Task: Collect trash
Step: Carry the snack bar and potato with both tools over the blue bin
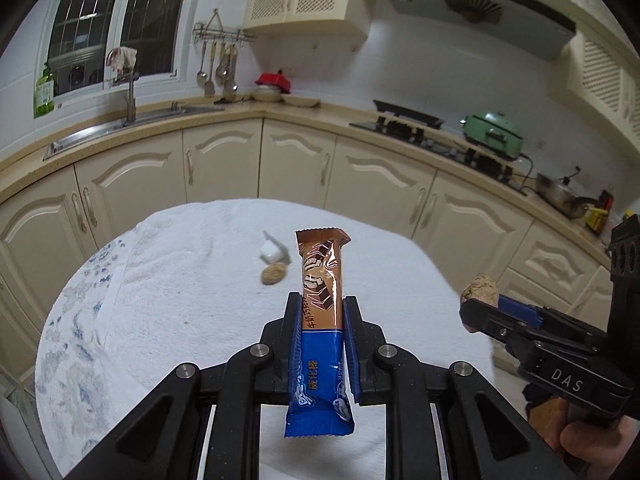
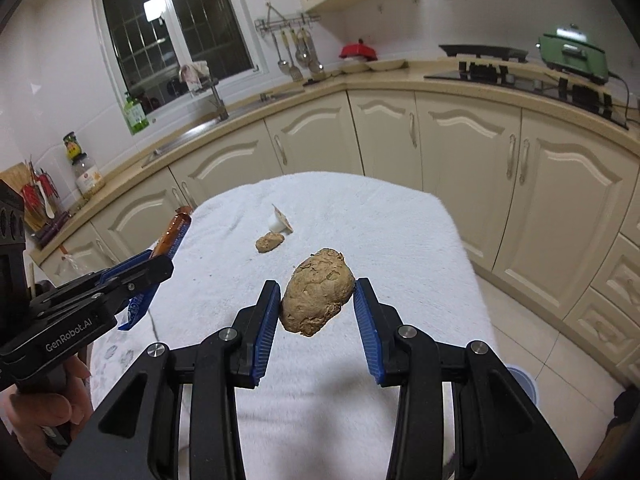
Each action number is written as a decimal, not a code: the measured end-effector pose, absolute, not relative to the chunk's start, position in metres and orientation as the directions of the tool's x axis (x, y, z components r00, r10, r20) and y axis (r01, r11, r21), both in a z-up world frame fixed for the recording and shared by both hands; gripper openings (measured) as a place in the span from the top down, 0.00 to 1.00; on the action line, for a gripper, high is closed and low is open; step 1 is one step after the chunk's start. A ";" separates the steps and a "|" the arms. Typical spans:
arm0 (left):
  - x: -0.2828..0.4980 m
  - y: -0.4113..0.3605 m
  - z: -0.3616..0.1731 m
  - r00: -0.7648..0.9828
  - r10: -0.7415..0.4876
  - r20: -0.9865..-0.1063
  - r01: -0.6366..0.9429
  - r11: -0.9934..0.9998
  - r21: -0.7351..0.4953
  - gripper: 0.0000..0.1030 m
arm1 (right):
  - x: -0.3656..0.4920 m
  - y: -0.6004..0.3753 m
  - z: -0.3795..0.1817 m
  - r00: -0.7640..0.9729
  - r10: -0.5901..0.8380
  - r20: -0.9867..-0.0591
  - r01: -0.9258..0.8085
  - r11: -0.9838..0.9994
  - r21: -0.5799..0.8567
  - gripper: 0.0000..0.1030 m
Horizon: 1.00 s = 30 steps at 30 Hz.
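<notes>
Clenched on a wafer-bar wrapper (image 1: 320, 320), the left gripper (image 1: 322, 312) holds it upright and clear of the towel-covered surface (image 1: 180, 300), likely for carrying to a bin. Right gripper (image 2: 316, 300) fingers grasp a brown crumpled lump (image 2: 316, 292). Beyond the wrapper, a smaller lump (image 1: 274, 273) and white cup (image 1: 271, 252) remain uncollected.

"DAS" is printed in pale letters on the black body of the right gripper (image 1: 480, 312). "GenRobot.AI" appears on the body of the left gripper (image 2: 160, 270). The snack wrapper (image 1: 322, 320) carries Chinese characters, too distorted to transcribe reliably.
</notes>
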<state>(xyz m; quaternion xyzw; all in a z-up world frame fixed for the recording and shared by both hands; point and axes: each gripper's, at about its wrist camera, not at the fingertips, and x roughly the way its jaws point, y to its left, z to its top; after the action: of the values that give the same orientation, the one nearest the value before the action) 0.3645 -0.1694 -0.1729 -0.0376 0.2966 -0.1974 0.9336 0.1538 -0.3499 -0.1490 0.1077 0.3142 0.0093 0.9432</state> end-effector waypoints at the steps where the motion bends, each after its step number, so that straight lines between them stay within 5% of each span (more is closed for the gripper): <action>1: 0.353 -0.169 -0.170 0.747 -0.399 -0.531 0.355 0.916 -0.188 0.85 | 0.147 -0.352 -0.146 0.807 0.079 -0.586 0.055 0.977 0.208 0.63; 8: 0.231 -0.165 -0.146 0.747 -0.469 -0.472 0.439 0.880 -0.181 0.85 | 0.103 -0.390 -0.117 0.851 0.023 -0.524 0.111 0.969 0.223 0.63; 16: 0.212 -0.223 -0.142 0.671 -0.575 -0.469 0.571 0.804 -0.168 0.85 | 0.051 -0.448 -0.099 0.870 -0.097 -0.483 0.235 0.943 0.234 0.63; 30: 0.250 -0.376 -0.205 0.429 -0.623 -0.654 0.720 0.673 -0.168 0.85 | 0.020 -0.580 -0.182 0.739 -0.224 -0.635 0.496 0.820 0.287 0.62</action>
<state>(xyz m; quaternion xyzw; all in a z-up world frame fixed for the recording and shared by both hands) 0.2501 -0.3756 -0.2055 0.0683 0.3559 -0.3982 0.8426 0.0201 -0.5796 -0.1824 0.2249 0.3016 -0.1989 0.9049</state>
